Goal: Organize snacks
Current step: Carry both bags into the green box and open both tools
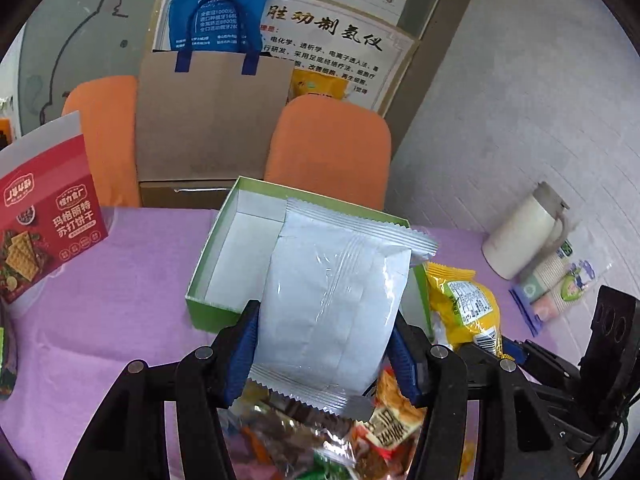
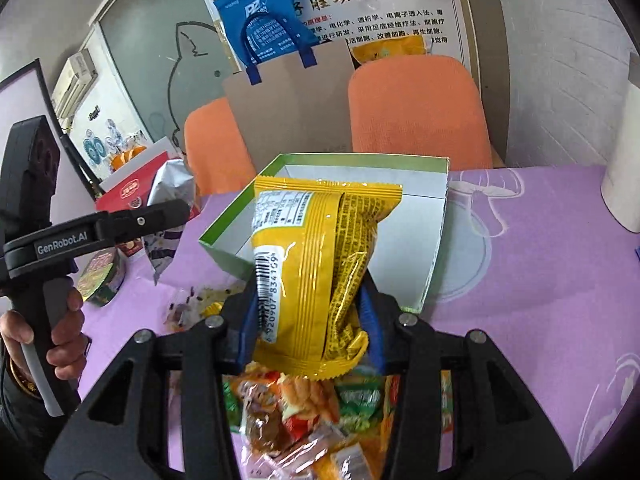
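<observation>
Now the left hand-held gripper (image 1: 324, 354) pinches a silver packet (image 1: 336, 304) by its flanks, held above the near wall of the green box (image 1: 208, 304); the right hand-held gripper (image 2: 310, 320) clamps a yellow packet (image 2: 308, 268) at its crumpled waist, also just before that box. Both packets look light, soft and slick, so mid-body grips suit; the box's inside lies open, with loose snacks (image 2: 296, 412) crowding the bench nearer than it

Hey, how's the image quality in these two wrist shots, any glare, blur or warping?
Left wrist view: glare streaks the silver packet; the snack pile beneath is motion-blurred. Right wrist view: the yellow packet is sharp. Both: fisheye bending, dark corners.
</observation>
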The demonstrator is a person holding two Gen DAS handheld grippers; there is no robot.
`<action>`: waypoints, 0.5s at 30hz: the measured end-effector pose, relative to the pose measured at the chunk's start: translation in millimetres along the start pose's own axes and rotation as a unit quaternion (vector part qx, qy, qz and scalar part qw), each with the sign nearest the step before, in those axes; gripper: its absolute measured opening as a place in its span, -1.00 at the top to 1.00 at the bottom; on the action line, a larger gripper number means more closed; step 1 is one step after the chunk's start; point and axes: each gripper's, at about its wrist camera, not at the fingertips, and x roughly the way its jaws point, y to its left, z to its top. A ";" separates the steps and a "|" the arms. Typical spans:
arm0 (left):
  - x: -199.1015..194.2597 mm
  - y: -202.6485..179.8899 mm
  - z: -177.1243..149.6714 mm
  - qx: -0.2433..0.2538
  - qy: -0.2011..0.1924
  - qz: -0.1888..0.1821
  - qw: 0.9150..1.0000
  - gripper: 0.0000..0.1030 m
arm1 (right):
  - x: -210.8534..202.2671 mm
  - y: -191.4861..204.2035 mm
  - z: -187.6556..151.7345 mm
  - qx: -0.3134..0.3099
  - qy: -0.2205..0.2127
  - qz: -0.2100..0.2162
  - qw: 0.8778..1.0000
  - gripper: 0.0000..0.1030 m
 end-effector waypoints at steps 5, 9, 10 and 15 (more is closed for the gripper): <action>55.8 22.3 28.6 -0.038 0.021 0.006 0.999 -0.16 | 50.4 -25.8 14.4 0.029 0.032 -0.008 0.999 0.11; 95.9 30.2 32.9 -0.052 0.048 0.007 0.997 -0.16 | 79.9 -40.0 15.7 0.046 0.058 -0.017 0.997 0.07; 102.5 30.9 32.3 -0.049 0.046 0.012 0.998 -0.17 | 84.3 -42.1 15.5 0.046 0.062 -0.020 0.997 -0.02; 112.3 32.9 22.4 -0.041 0.036 0.040 0.998 -0.97 | 91.2 -45.9 17.7 0.020 0.057 -0.047 0.997 -0.40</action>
